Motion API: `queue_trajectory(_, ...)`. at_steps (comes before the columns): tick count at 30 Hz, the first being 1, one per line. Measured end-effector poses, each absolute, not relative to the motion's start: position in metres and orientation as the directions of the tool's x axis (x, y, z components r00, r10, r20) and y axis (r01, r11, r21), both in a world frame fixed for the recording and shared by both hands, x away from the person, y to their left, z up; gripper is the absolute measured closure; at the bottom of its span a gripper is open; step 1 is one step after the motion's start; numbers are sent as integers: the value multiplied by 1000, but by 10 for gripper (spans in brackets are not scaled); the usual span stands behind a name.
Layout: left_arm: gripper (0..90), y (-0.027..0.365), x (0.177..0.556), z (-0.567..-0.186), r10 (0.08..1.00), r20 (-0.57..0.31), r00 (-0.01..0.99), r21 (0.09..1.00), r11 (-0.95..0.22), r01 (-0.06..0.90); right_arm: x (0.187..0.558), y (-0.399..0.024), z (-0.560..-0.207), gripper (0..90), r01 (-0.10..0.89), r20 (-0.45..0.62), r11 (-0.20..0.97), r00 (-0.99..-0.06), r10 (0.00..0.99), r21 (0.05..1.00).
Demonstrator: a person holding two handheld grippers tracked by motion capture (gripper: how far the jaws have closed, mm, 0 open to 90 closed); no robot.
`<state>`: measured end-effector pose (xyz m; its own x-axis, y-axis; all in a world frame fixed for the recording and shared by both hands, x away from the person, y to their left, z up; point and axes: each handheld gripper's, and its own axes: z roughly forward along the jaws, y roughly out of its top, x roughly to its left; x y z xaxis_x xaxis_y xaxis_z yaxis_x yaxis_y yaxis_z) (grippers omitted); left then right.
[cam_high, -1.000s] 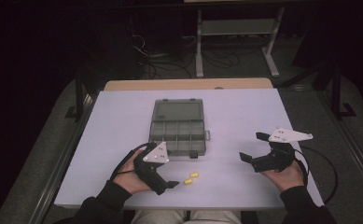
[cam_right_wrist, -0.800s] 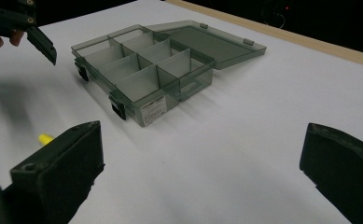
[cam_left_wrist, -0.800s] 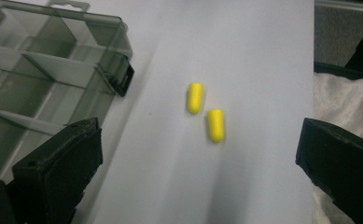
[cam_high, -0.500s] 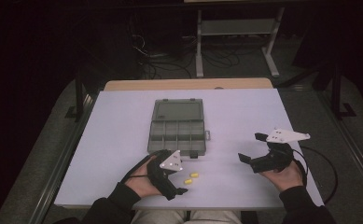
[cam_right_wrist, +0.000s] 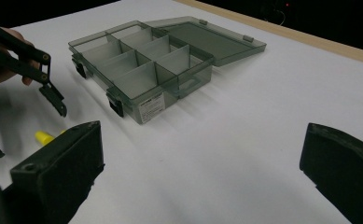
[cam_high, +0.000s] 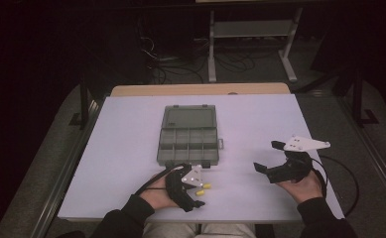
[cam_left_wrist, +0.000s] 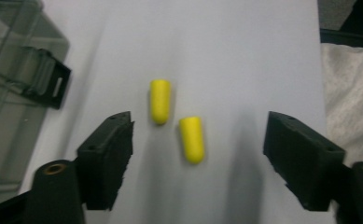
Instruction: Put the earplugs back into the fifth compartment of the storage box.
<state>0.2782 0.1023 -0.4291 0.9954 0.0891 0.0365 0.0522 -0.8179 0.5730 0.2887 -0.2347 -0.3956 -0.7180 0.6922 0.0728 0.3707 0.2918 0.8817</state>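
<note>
left gripper (cam_left_wrist: 195, 140): jaws wide apart over two yellow earplugs (cam_left_wrist: 191, 139) near table's (cam_high: 131, 129) front edge | right gripper (cam_right_wrist: 202, 172): jaws wide apart, holding nothing | box (cam_high: 188, 144): lid open, mid-table

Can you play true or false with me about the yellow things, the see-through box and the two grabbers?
1. Two small yellow foam earplugs lie on the white table. True.
2. The left hand-held gripper is squeezing one earplug. False: its jaws are open with both earplugs lying between them, untouched.
3. The smoky clear plastic compartment box has its lid open. True.
4. An earplug sits inside the box. False: the compartments look empty.
5. The right hand-held gripper is open, holding nothing. True.
</note>
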Motion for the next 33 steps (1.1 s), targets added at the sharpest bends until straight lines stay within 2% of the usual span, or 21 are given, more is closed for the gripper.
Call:
queue_trajectory(5, 403, 99, 279, -430, 79, 34, 996, 567, -822, 46, 289, -234, -395, 0, 370, 72, 294, -719, 691, 881)
queue_trajectory(11, 606, 97, 280, -430, 79, 37, 996, 559, -828, 45, 289, -235, -395, 0, 368, 72, 290, -719, 691, 883)
queue_trajectory(14, 674, 97, 282, -431, 78, 31, 997, 553, -832, 48, 289, -235, -395, 0, 371, 74, 291, -719, 691, 882)
queue_trajectory(17, 786, 97, 284, -430, 79, 30, 996, 543, -838, 50, 289, -235, -395, 0, 371, 74, 292, -719, 691, 882)
queue_trajectory(21, 807, 96, 285, -427, 81, 16, 997, 531, -845, 60, 289, -235, -395, 0, 369, 73, 290, -719, 691, 883)
queue_trajectory(33, 811, 112, 289, -394, 91, 12, 996, 584, -809, 68, 288, -236, -395, 0, 373, 77, 287, -716, 693, 883)
